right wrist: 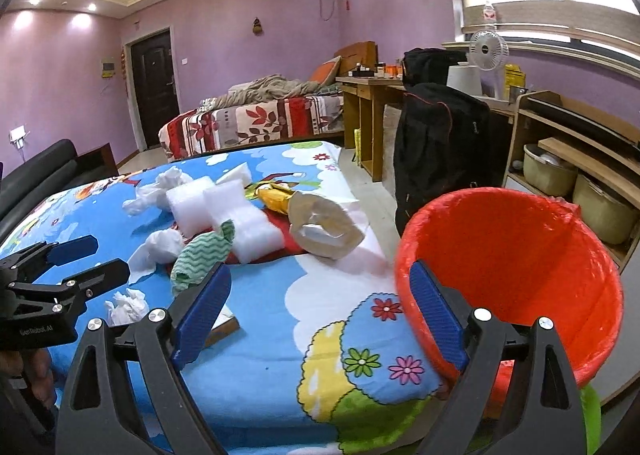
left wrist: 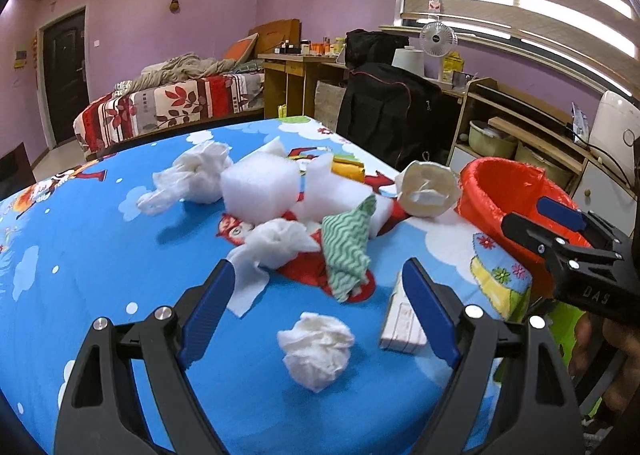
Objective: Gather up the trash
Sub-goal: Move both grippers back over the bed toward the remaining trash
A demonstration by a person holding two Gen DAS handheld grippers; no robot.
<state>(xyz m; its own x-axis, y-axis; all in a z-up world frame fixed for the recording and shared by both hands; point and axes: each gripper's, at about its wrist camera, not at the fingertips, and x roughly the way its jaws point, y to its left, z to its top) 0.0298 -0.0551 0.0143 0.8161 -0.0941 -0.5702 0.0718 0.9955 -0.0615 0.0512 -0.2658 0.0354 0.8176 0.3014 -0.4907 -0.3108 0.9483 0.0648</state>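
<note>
Trash lies on a blue cartoon bedsheet (left wrist: 80, 255). A crumpled white tissue (left wrist: 316, 349) sits between my left gripper's (left wrist: 318, 279) open fingers, close in front. A small white box (left wrist: 400, 319) lies by the right finger. Beyond are a green wavy cloth (left wrist: 348, 247), another tissue wad (left wrist: 280, 239), white foam blocks (left wrist: 260, 187), a white plastic bag (left wrist: 192, 175) and a beige crumpled bag (left wrist: 428, 187). The red-lined bin (right wrist: 512, 267) stands off the bed's right edge. My right gripper (right wrist: 324, 287) is open and empty, its right finger at the bin's rim.
A black bag (right wrist: 440, 159) leans on a wooden desk beyond the bin. Wooden shelves (right wrist: 580, 159) with tubs stand at the right. A second bed (right wrist: 256, 119) lies at the back. A yellow wrapper (right wrist: 276, 197) lies among the trash.
</note>
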